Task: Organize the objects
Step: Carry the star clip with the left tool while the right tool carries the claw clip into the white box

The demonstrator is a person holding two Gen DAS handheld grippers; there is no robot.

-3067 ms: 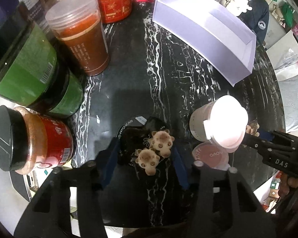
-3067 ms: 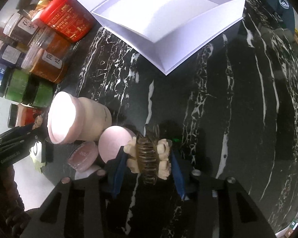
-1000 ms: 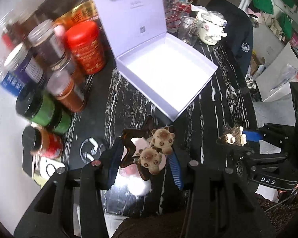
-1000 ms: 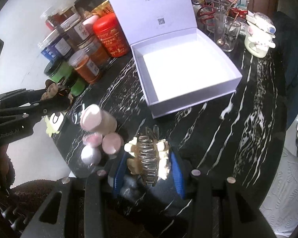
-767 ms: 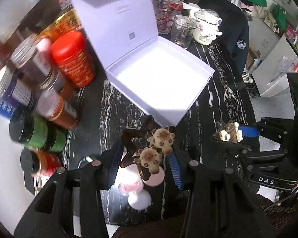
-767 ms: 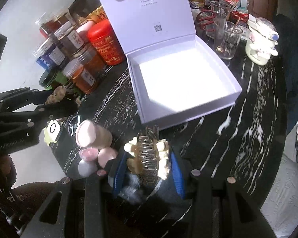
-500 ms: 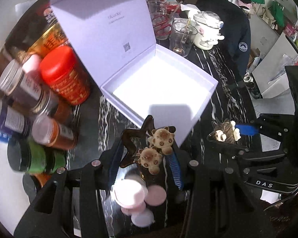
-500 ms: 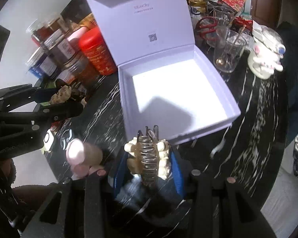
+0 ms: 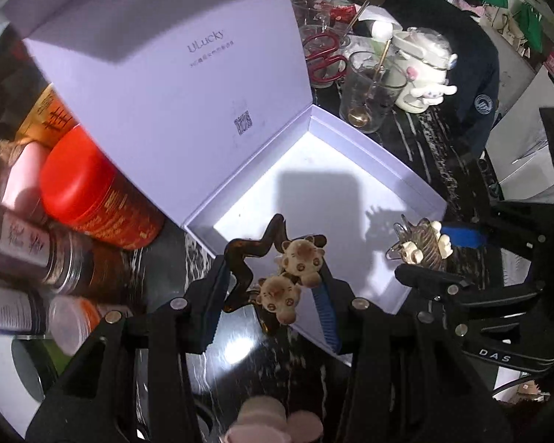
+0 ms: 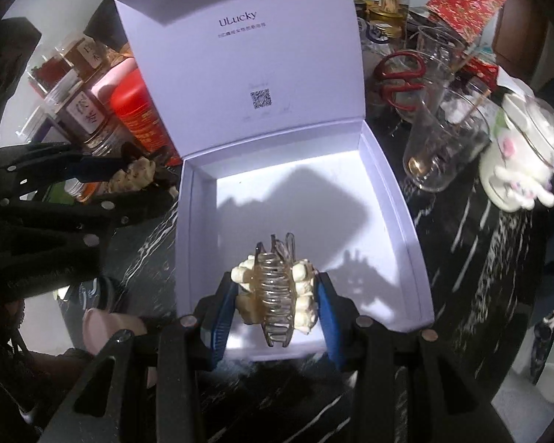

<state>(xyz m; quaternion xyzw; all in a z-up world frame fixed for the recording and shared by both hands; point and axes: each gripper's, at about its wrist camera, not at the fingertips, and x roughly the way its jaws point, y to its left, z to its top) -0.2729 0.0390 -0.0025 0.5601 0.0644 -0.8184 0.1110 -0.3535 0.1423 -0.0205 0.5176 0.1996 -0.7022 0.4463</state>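
My left gripper is shut on a dark star-shaped hair clip with two plush bears, held over the near corner of the open white box. In the right wrist view that gripper sits just left of the box wall. My right gripper is shut on a clear hair claw with cream flowers, hanging above the box's near edge. The same claw shows at the right of the left wrist view. The box lid stands upright at the back. The box floor is bare.
Spice jars and a red canister crowd the left of the box. Glasses, red scissors and a white plush-decorated mug stand to its right. Pink cosmetic jars sit on the black marble table near me.
Both grippers have travelled forward from the pink jars to the box, each still holding its clip. The box now fills both views and the grippers' shadows fall on its floor.
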